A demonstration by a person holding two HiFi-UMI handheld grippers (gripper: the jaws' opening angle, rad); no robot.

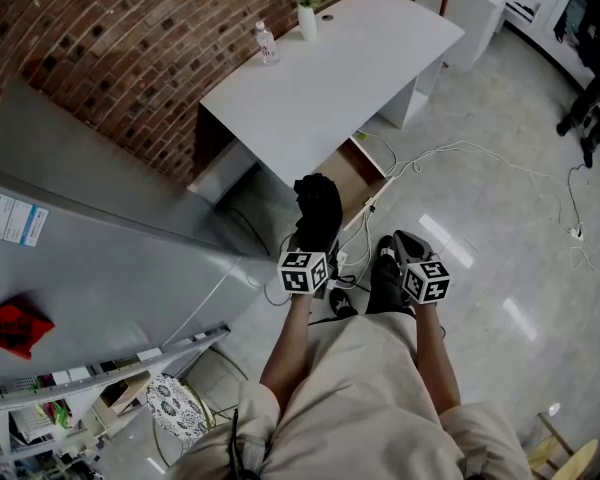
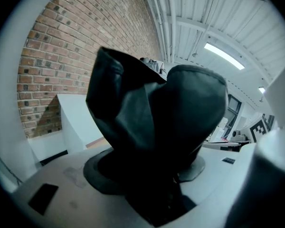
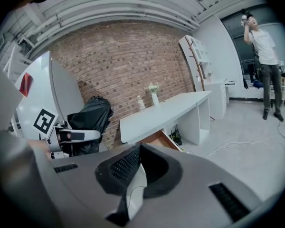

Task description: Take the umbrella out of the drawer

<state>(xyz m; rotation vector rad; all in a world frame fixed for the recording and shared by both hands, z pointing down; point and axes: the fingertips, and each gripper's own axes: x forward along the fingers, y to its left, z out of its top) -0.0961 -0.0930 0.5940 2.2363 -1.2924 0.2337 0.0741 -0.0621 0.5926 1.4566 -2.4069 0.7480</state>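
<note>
A folded black umbrella (image 1: 318,206) is held up in the air, clear of the open wooden drawer (image 1: 358,171) under the white desk (image 1: 320,78). My left gripper (image 1: 317,236) is shut on it. In the left gripper view the crumpled black fabric (image 2: 152,127) fills the space between the jaws. My right gripper (image 1: 400,250) hovers beside it to the right, its jaws shut with nothing between them (image 3: 133,175). The right gripper view shows the umbrella (image 3: 89,118) at the left and the drawer (image 3: 159,139) pulled out beyond it.
A bottle (image 1: 267,43) and a vase of flowers (image 1: 307,8) stand on the desk by the brick wall. White cables (image 1: 460,153) trail over the floor. A grey cabinet (image 1: 100,258) stands at the left. A person (image 3: 263,56) stands far off to the right.
</note>
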